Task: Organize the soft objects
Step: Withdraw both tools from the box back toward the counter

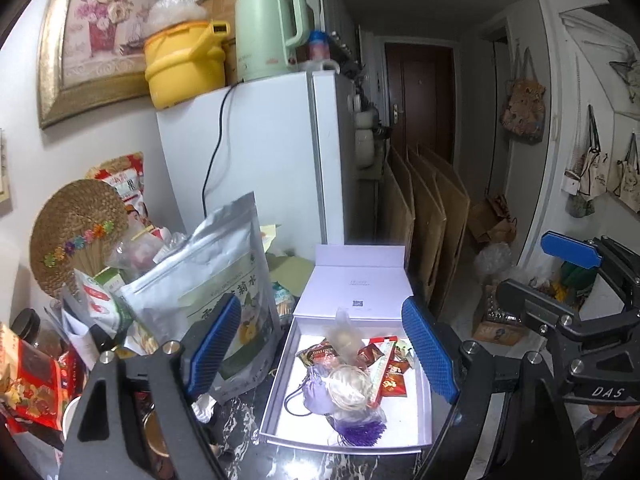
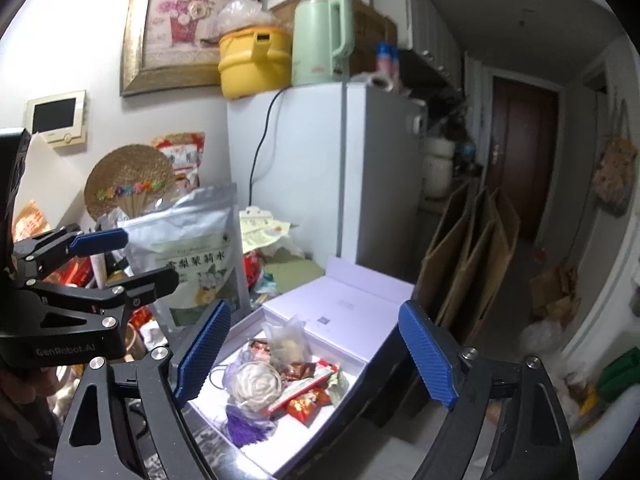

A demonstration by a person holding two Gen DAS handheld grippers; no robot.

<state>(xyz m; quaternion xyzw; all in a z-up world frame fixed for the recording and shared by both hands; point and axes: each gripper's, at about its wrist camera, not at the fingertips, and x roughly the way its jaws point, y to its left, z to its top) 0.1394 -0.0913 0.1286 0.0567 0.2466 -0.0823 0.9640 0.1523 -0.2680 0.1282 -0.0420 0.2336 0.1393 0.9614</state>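
Crowding the left side of the dark marbled tabletop [image 1: 240, 408] is a tall silver foil pouch [image 1: 216, 276] standing just beside the open white gift box [image 1: 276, 392], with a woven straw fan [image 1: 76, 232] and red snack packets [image 1: 32, 384] piled behind it. Soft stuff sits inside the box: a lilac drawstring sachet [image 1: 316, 392] with a purple tassel [image 1: 364, 432], a cream fabric rose [image 2: 256, 384], a clear baggie [image 1: 340, 336] and some red candy wrappers [image 1: 394, 380]. Left tongs [image 1: 324, 356] are spread wide above the box, holding nothing; right tongs [image 2: 316, 356] are wide too, also empty, hovering over the same box. Behind it all stands a white fridge [image 1: 264, 152] with a yellow bucket [image 1: 184, 68] and mint kettle [image 1: 272, 28] on top, flattened cardboard [image 1: 432, 232] leaning beside it, and a hallway leading to a dark door [image 1: 420, 96].
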